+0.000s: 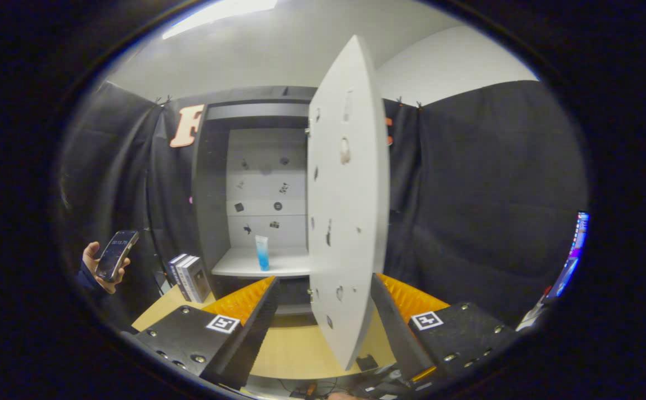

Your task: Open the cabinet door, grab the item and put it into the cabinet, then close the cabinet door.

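Cabinet (256, 183) stands against the black cloth wall, its door (347, 200) swung wide open and seen nearly edge-on, the panel hanging out in front of the cabinet's right side. Small holes and fittings dot the door's inner face. Tube (262, 253), clear at the top and blue lower down, stands upright on the cabinet's pale shelf (239, 264), toward the middle, just left of the door's edge. Back panel of the cabinet carries several small dark markers. Gripper (323, 311) sits in front of the cabinet, fingers spread wide apart and holding nothing; the door's lower edge hangs between them, touching neither as far as can be seen. Wooden table (295, 350) lies below the cabinet. Books (189, 278) stand left of the cabinet's base. Farther left of the cabinet, a hand (94, 266) holds a phone (116, 254).
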### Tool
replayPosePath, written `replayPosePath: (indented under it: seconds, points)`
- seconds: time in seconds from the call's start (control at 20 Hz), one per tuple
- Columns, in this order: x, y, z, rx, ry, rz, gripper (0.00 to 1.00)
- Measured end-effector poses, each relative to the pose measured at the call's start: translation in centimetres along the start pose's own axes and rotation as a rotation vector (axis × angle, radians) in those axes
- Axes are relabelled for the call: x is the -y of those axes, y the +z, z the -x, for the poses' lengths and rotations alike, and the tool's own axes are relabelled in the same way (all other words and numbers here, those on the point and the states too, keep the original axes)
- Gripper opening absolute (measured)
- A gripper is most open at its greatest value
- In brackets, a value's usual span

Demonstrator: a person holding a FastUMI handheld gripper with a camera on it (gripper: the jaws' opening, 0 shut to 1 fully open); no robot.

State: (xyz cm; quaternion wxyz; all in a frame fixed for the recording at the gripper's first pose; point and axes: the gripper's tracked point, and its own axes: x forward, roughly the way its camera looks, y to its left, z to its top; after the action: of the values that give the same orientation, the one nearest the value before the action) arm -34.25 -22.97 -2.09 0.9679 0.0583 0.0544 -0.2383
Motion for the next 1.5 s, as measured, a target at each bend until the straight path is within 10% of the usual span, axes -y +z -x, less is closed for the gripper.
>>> replayPosePath:
  seconds: [0.45,1.2,1.5]
  points:
    - [16.6,1.7,0.5,0.064,-0.418,-0.076,0.98]
    - [9.4,6.3,-11.6,0.129,-0.076,-0.138,0.99]
    - [9.9,6.9,-10.5,0.136,-0.062,-0.138,0.98]
